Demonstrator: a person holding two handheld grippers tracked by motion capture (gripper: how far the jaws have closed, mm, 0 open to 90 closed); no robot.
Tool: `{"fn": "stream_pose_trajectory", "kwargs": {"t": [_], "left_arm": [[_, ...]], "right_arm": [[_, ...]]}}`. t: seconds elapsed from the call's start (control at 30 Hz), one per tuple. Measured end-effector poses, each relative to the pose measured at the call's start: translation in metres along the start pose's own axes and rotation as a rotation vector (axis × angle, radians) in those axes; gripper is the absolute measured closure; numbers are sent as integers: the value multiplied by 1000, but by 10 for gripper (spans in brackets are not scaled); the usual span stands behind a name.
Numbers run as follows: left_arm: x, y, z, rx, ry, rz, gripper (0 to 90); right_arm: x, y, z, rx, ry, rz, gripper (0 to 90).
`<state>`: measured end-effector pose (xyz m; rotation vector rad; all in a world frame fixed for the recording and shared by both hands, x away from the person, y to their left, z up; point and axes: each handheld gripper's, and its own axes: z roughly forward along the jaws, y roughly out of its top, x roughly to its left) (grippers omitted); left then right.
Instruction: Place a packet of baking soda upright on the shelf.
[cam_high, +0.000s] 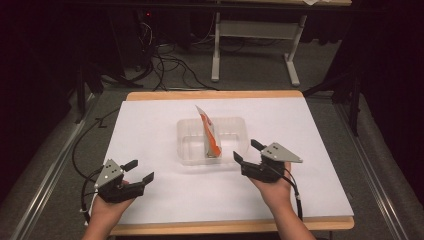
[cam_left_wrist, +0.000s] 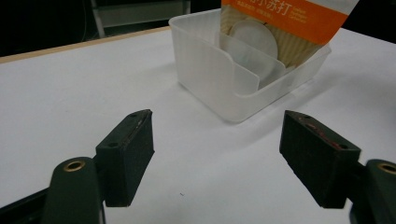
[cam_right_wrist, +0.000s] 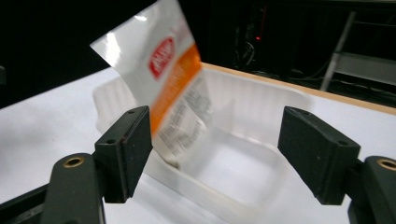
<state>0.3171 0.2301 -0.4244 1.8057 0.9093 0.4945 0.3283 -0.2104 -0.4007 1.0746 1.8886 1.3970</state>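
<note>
High view: clear plastic tray (cam_high: 190, 145) sits mid worktop (cam_high: 150, 130) on the white sheet, with an orange-white snack packet (cam_high: 210, 135) standing tilted inside, bottom end in the tray, top corner poking above the rim. Left tongs (cam_high: 139, 171) near the front left, well apart from the tray, jaws wide open, empty. Right tongs (cam_high: 247, 150) just beside the tray's front right corner, jaws open, holding nothing; contact with the rim hard to tell.

Left gripper view: tray (cam_left_wrist: 210, 79) ahead beyond the open left tongs (cam_left_wrist: 217, 140), packet (cam_left_wrist: 289, 18) cut off at the top edge; round pale shapes show through the tray wall, unclear what.

Right gripper view: right tongs (cam_right_wrist: 215, 140) spread wide, tray (cam_right_wrist: 261, 107) between and beyond them, blurred; packet (cam_right_wrist: 163, 70) leans left inside it, print unreadable
</note>
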Motion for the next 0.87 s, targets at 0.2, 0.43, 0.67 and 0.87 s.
{"fn": "stream_pose_trajectory", "kwargs": {"t": [0.2, 0.43, 0.67, 0.87], "left_arm": [[4, -2, -1, -2, 18, -24, 266], [4, -4, -1, -11, 45, -37, 262], [0, -5, 4, 12, 62, -26, 242], [-1, -6, 4, 15, 67, -23, 242]], "right_arm": [[-44, -18, -52, 26, -129, 2, 281], [-68, -36, -88, 14, -217, -15, 286], [-71, -39, -85, 21, -166, 14, 273], [-69, -38, -85, 16, -168, 4, 273]]}}
